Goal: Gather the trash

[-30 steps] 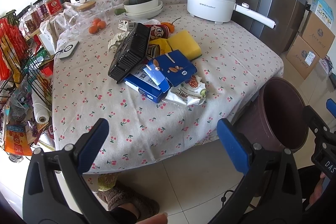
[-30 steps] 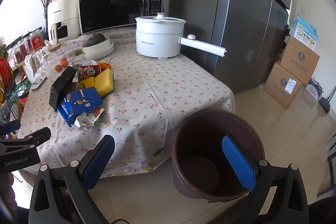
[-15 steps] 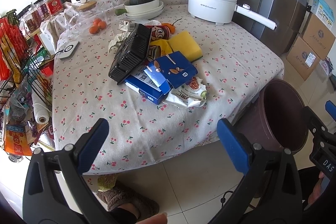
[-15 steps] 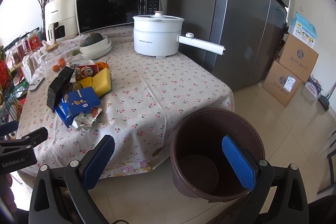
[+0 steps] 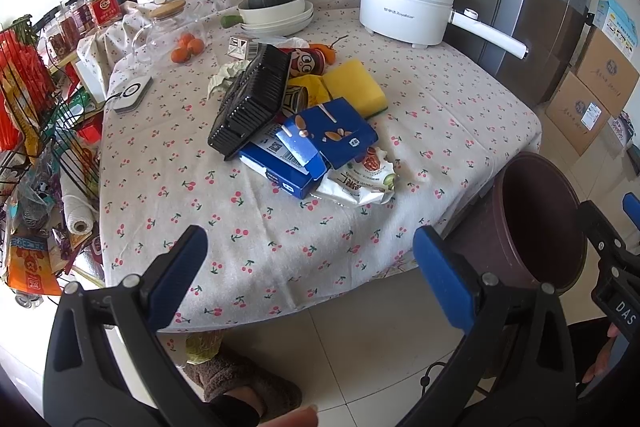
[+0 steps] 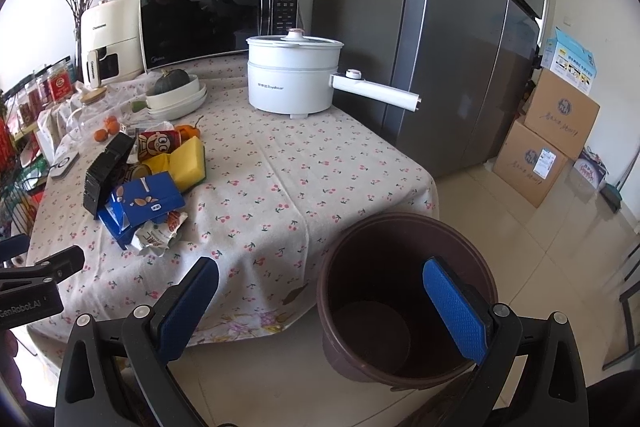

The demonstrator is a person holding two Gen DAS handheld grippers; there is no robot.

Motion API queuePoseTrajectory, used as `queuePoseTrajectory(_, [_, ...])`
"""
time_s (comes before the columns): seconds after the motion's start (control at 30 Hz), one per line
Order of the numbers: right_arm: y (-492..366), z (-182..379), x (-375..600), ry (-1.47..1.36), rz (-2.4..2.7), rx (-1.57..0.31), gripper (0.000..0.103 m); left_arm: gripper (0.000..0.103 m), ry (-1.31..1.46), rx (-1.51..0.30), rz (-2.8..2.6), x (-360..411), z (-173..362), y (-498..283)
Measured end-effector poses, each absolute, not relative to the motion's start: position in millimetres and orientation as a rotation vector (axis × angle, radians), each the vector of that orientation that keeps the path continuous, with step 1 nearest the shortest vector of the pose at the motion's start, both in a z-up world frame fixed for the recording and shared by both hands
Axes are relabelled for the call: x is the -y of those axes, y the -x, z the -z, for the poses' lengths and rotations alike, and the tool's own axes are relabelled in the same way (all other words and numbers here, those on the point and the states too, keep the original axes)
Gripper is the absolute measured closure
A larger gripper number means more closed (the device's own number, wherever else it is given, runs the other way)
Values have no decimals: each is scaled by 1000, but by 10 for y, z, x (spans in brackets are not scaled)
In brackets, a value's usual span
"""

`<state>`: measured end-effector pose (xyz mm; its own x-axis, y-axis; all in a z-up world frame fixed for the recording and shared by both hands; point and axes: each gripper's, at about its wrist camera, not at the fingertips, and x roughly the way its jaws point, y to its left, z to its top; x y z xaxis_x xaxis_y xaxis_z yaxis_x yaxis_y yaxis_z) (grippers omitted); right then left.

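Both views have crept slightly toward the table since a second ago; the pile hasn't shifted. Left gripper [image 5: 308, 263] spread wide, empty, over the table's near edge. Right gripper [image 6: 320, 301] likewise released, above the brown bin [image 6: 404, 227] beside the table [image 6: 320, 179]. Trash pile [image 5: 304, 123] sits mid-table, bare cloth around it.

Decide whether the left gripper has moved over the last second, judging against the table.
Yes, slightly. The left gripper has eased forward and up: the table edge now sits a little lower in its view, while its jaws stay open and empty.
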<state>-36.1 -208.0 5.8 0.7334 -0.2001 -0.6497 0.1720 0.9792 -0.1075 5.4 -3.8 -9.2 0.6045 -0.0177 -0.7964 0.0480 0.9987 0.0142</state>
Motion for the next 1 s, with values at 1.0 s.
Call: queuePoseTrajectory(1.0, [-262,-455,1931,118,-36,-805,0,1,123,-1019,67,-464,72,-713])
